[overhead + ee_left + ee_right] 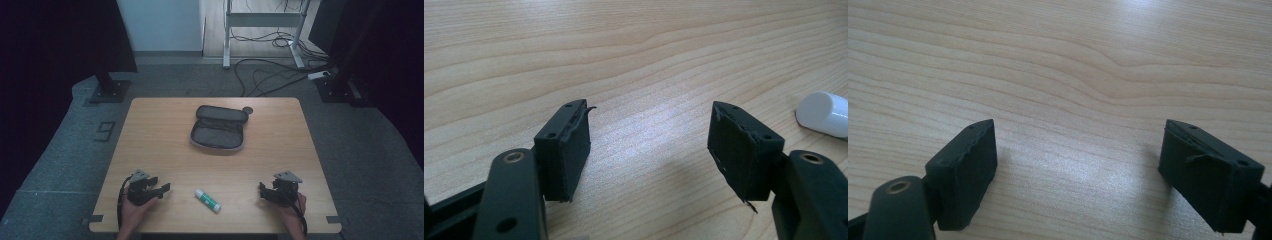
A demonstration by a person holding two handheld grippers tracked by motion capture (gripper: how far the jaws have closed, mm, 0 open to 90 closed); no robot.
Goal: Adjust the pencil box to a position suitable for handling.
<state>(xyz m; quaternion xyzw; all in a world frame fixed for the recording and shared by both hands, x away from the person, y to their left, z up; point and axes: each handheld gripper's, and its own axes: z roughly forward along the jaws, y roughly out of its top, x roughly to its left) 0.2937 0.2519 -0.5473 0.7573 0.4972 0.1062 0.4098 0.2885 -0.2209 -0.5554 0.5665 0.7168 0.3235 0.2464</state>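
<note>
left gripper (161, 190) and right gripper (263, 192) both on the table (150, 135) near its front edge, jaws spread wide, nothing between them; glue stick (207, 199) lies flat between the two (white cap toward left gripper); open pencil case (218, 131) well behind

A "9" (105, 131) marks the floor left of the table.

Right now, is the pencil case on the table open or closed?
Open. In the high view the pencil case lies with its flap folded back, so the grey lining inside shows. I cannot tell whether anything is in it.
</note>
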